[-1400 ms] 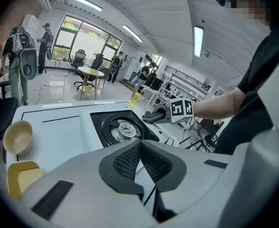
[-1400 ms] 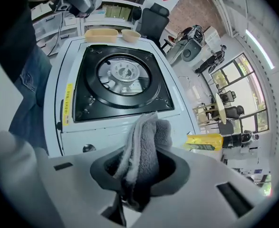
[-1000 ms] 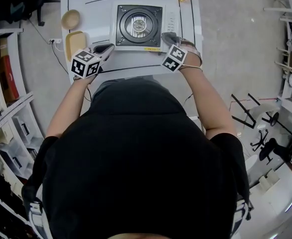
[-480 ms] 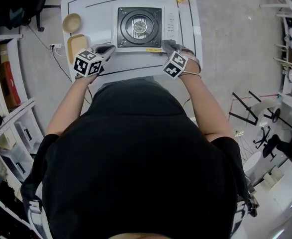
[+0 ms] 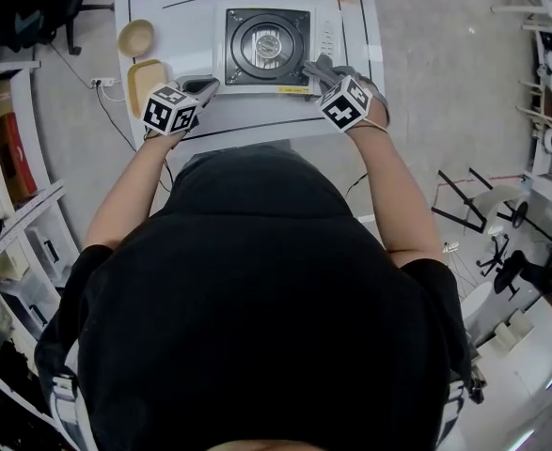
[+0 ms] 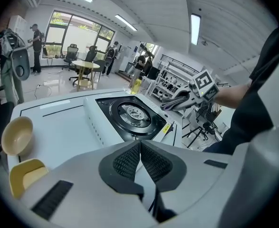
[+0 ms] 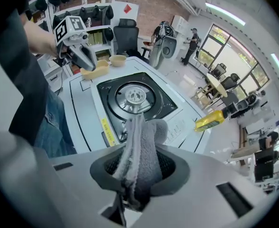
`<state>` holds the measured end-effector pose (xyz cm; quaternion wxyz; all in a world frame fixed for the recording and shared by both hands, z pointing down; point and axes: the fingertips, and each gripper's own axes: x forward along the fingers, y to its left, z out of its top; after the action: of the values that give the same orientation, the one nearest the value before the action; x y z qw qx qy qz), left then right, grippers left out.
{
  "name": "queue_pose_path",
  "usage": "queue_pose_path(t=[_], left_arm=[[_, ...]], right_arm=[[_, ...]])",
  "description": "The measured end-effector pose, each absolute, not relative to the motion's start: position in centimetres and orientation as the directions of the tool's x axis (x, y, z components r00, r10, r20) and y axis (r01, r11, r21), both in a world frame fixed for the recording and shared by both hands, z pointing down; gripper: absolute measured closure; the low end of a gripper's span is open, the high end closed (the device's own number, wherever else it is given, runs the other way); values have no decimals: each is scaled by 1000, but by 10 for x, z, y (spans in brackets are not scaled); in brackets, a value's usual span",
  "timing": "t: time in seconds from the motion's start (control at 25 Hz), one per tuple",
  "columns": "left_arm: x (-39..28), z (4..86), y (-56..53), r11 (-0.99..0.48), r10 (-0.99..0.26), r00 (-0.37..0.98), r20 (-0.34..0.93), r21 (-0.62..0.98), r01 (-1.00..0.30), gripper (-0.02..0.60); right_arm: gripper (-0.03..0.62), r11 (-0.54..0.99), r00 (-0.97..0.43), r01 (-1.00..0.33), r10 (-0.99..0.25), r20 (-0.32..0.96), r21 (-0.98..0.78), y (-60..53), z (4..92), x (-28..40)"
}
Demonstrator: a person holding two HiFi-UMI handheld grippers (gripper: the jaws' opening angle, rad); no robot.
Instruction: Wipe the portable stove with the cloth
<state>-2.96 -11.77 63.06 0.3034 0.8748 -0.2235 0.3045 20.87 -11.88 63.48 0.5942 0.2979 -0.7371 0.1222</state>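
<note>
Grey cloth [image 7: 140, 141], bunched, is clamped in the right tool [image 5: 315, 66] at the near right corner of the portable stove [image 5: 324, 40] on the white table [image 5: 177, 17]. Left tool [image 6: 140, 161], closed and empty, waits left of the stove. Risk: the narrow wad could snag the burner [image 5: 268, 45] and shift the unsteadied stove

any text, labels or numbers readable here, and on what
No text is readable.
Yellow sticker on the front edge of the portable stove: print too small.
Marks on the stove's white side panel: blurred.
Yellow bottle: label unreadable.
Marker cubes: black-and-white squares, no letters.
</note>
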Motion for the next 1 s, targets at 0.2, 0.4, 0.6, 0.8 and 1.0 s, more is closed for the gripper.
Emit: queue_pose_path(t=[0.2, 0.4, 0.6, 0.8, 1.0], left_arm=[[-30, 645, -119, -723, -208, 692, 692, 368, -585, 557], [-29, 667, -120, -730, -199, 660, 724, 339, -593, 543], [-30, 681, -120, -736, -198, 652, 732, 328, -593, 459], [-33, 683, -119, -744, -210, 657, 724, 317, -588, 460], [-31, 685, -118, -766, -223, 647, 730, 279, -579, 443]], right_arm=[[482, 785, -92, -556, -385, 918, 273, -155, 635, 190], [482, 809, -78, -514, -375, 924, 285, -159, 667, 165], [482, 815, -64, -499, -374, 925, 295, -150, 681, 155], [482, 846, -75, -437, -371, 925, 304, -134, 679, 134], [482, 870, -106, -406, -350, 931, 280, -121, 681, 108]])
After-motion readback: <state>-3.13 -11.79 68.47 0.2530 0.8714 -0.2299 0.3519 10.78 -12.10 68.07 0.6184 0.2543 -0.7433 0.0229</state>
